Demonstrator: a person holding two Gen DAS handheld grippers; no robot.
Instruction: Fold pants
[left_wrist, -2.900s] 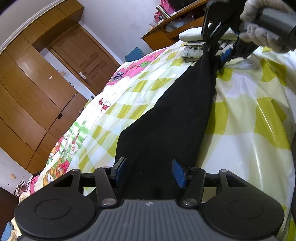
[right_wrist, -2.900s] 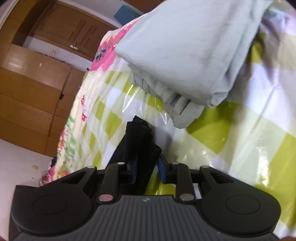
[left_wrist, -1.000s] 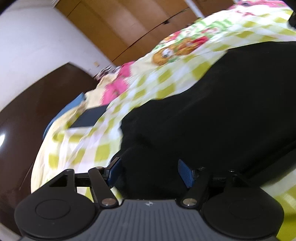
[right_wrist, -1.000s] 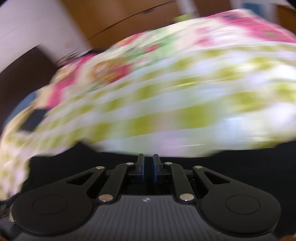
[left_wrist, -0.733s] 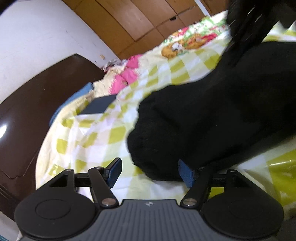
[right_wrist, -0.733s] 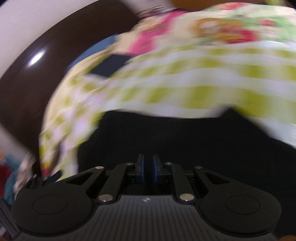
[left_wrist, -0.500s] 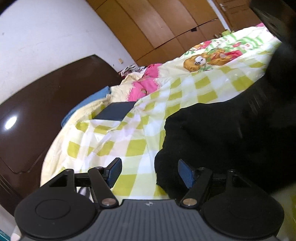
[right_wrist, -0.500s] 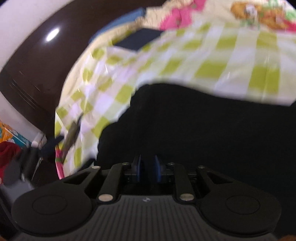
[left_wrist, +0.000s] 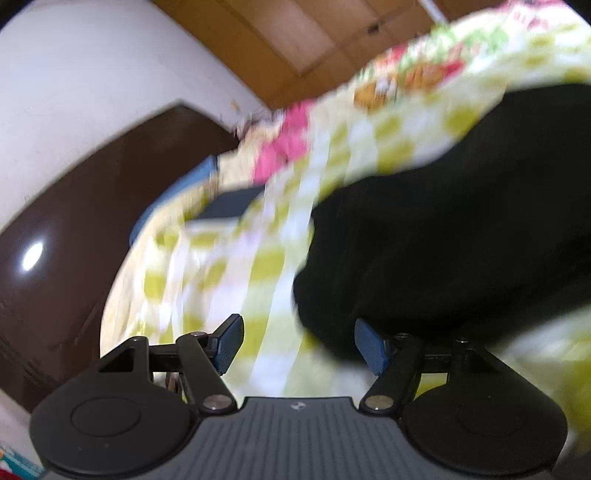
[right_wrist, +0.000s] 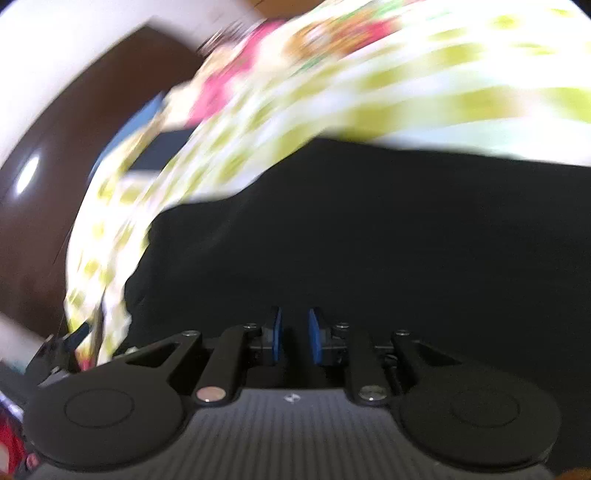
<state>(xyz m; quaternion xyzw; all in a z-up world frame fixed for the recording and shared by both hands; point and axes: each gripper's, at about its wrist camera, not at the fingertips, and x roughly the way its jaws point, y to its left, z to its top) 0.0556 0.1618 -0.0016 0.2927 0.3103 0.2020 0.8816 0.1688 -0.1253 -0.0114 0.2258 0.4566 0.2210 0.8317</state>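
At the bottom of each wrist view, nearest first:
Left gripper (left_wrist: 297, 343): black frame with blue pads, jaws spread wide; the checked cover shows in the gap and a lobe of dark cloth reaches in beside the right-hand pad (left_wrist: 371, 349). Whether that pad touches the cloth cannot be told through the blur.
Right gripper (right_wrist: 294, 339): blue pads near each other with a narrow gap; only black shows in that gap, so a pinch cannot be told from the picture.
Black fabric pants (right_wrist: 388, 240): lying on the bed; they fill the middle and right of the right wrist view, and in the left wrist view they take the right half of the frame, with a rounded edge at centre.
Yellow-green and white checked bed cover (left_wrist: 229, 266): glossy, spread under the pants, running from lower centre to upper right in both views; blurred.
Dark flat rectangular object (left_wrist: 232, 206): on the cover at centre left of the left wrist view, well apart from the pants.
Pink and orange cartoon-print bedding (left_wrist: 402, 79): beyond the checks, upper right.
Dark brown glossy headboard (left_wrist: 62, 229): at the left edge, with a bright light spot.
Wooden wardrobe panels (left_wrist: 295, 33): along the top, beside a white wall (left_wrist: 92, 74).
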